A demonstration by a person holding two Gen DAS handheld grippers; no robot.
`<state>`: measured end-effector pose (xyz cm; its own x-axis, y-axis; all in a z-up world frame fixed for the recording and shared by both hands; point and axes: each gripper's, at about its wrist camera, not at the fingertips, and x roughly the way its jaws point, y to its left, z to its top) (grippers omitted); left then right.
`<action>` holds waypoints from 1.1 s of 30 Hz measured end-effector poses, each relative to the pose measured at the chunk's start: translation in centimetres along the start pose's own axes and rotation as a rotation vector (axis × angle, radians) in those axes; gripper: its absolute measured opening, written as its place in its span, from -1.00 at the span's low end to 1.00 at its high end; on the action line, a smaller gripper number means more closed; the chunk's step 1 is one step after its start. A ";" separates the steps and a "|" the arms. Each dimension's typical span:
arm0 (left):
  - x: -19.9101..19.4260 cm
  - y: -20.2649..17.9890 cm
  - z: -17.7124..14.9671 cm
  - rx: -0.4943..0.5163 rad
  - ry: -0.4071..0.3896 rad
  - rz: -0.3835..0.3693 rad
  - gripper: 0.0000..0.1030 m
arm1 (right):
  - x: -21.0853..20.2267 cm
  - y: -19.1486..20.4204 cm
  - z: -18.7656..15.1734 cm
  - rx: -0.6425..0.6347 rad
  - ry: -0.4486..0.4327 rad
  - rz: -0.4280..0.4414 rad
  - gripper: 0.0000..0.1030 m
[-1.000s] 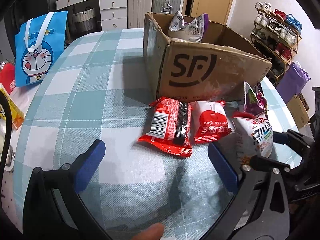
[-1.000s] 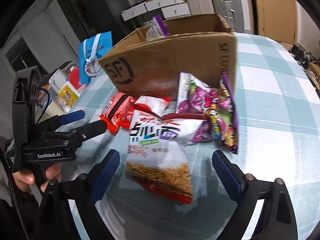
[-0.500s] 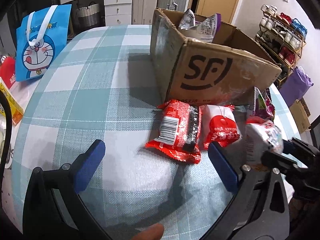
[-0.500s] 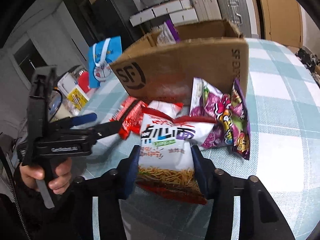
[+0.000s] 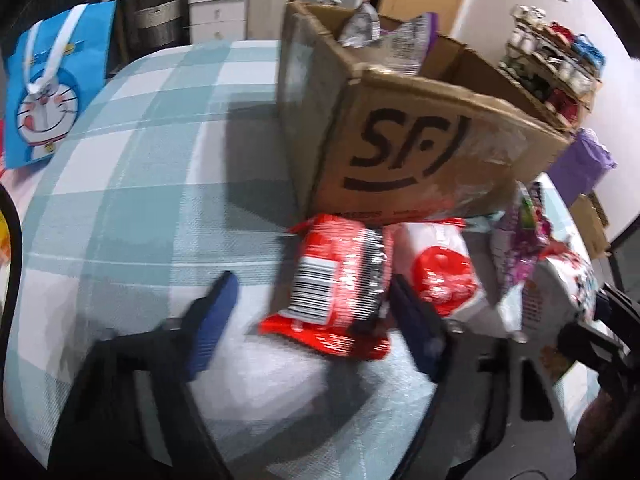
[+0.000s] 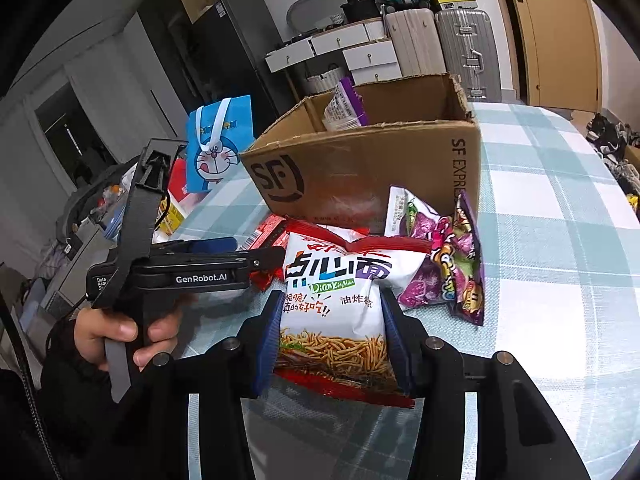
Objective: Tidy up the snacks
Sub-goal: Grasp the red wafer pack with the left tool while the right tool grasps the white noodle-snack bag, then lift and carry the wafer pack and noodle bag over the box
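Note:
My right gripper point(image 6: 330, 338) is shut on a white noodle-snack bag point(image 6: 340, 292) and holds it above the checked table, in front of the open SF cardboard box point(image 6: 372, 168). My left gripper point(image 5: 310, 314) is open, its fingers on either side of a red barcode packet point(image 5: 340, 284) lying before the box point(image 5: 400, 148); the right finger point(image 5: 416, 332) is close to the packet. A red-and-white packet point(image 5: 440, 276) lies beside it. A purple snack bag point(image 6: 448, 256) lies right of the box. The box holds a purple-edged bag point(image 6: 346, 106).
A blue Doraemon bag point(image 5: 48, 96) stands at the table's left edge. White drawers and suitcases point(image 6: 440, 40) stand behind the table. A shoe rack point(image 5: 556, 68) is at the far right. The left hand-held gripper body point(image 6: 172, 272) is beside the noodle bag.
My right gripper has closed on the noodle-snack bag and lifted it. My left gripper has moved forward and narrowed around the red barcode packet.

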<state>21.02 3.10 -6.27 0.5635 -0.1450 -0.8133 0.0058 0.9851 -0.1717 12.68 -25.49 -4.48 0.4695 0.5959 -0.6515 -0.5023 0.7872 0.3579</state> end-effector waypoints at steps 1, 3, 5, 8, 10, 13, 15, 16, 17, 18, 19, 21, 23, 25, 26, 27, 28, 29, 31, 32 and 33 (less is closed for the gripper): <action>-0.1 -0.2 -0.1 0.008 -0.001 -0.026 -0.04 | -0.1 0.0 0.0 0.001 0.000 0.000 -0.07; -0.4 -0.5 -0.2 0.021 -0.007 -0.032 -0.20 | -0.2 0.0 0.0 -0.001 -0.008 -0.010 -0.07; -0.7 -0.6 -0.5 0.016 -0.007 -0.050 -0.20 | -0.2 -0.2 0.1 0.004 -0.012 -0.012 -0.07; -1.3 -0.7 -1.0 0.013 -0.011 -0.044 -0.20 | -0.4 -0.2 0.0 0.004 -0.017 -0.018 -0.07; -1.9 -0.6 -1.3 0.003 -0.016 -0.045 -0.21 | -0.6 -0.2 0.0 0.005 -0.025 -0.018 -0.07; -3.1 -0.7 -1.8 0.001 -0.034 -0.039 -0.21 | -0.8 -0.2 0.0 0.002 -0.032 -0.020 -0.07; -3.8 -0.7 -2.1 0.001 -0.045 -0.037 -0.20 | -1.0 -0.2 0.0 0.001 -0.036 -0.021 -0.07; -4.3 -0.8 -2.2 0.000 -0.052 -0.030 -0.21 | -1.1 -0.1 0.0 0.001 -0.040 -0.022 -0.07; -4.8 -0.8 -2.3 0.002 -0.061 -0.023 -0.20 | -1.3 -0.1 0.0 -0.002 -0.045 -0.025 -0.07; -5.2 -0.9 -2.4 0.004 -0.068 -0.019 -0.20 | -1.4 -0.1 0.1 -0.007 -0.048 -0.029 -0.07; -5.7 -1.0 -2.4 0.005 -0.077 -0.014 -0.20 | -1.6 -0.1 0.1 -0.012 -0.057 -0.039 -0.07; -6.6 -1.1 -2.2 0.007 -0.095 -0.011 -0.20 | -1.9 -0.5 0.3 0.001 -0.065 -0.039 -0.07; -7.4 -1.2 -2.0 0.010 -0.109 -0.011 -0.20 | -2.1 -0.8 0.4 0.006 -0.065 -0.039 -0.07; -8.3 -1.4 -1.6 0.012 -0.128 -0.011 -0.20 | -2.4 -0.8 0.6 -0.005 -0.072 -0.048 -0.07; -8.7 -1.5 -1.5 0.014 -0.137 -0.012 -0.20 | -2.6 -0.9 0.8 -0.003 -0.080 -0.053 -0.07; -8.9 -1.6 -1.3 0.017 -0.145 -0.014 -0.20 | -2.8 -1.0 0.9 0.000 -0.086 -0.052 -0.07; -9.4 -1.7 -1.0 0.019 -0.156 -0.018 -0.20 | -3.1 -1.1 1.2 -0.001 -0.094 -0.053 -0.07; -9.5 -1.8 -0.8 0.019 -0.161 -0.020 -0.20 | -3.3 -1.2 1.4 0.000 -0.102 -0.058 -0.07; -10.1 -1.9 -0.4 0.018 -0.176 -0.024 -0.20 | -3.7 -1.6 1.8 0.014 -0.113 -0.049 -0.07; -10.3 -2.1 -0.2 0.018 -0.180 -0.023 -0.20 | -3.8 -1.8 2.1 0.022 -0.118 -0.048 -0.07; -10.6 -2.2 0.1 0.019 -0.188 -0.020 -0.20 | -4.0 -1.9 2.3 0.022 -0.123 -0.054 -0.07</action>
<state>15.08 2.51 2.76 0.7073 -0.1470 -0.6915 0.0333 0.9840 -0.1752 13.46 -28.96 -1.02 0.5817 0.5669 -0.5833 -0.4587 0.8208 0.3402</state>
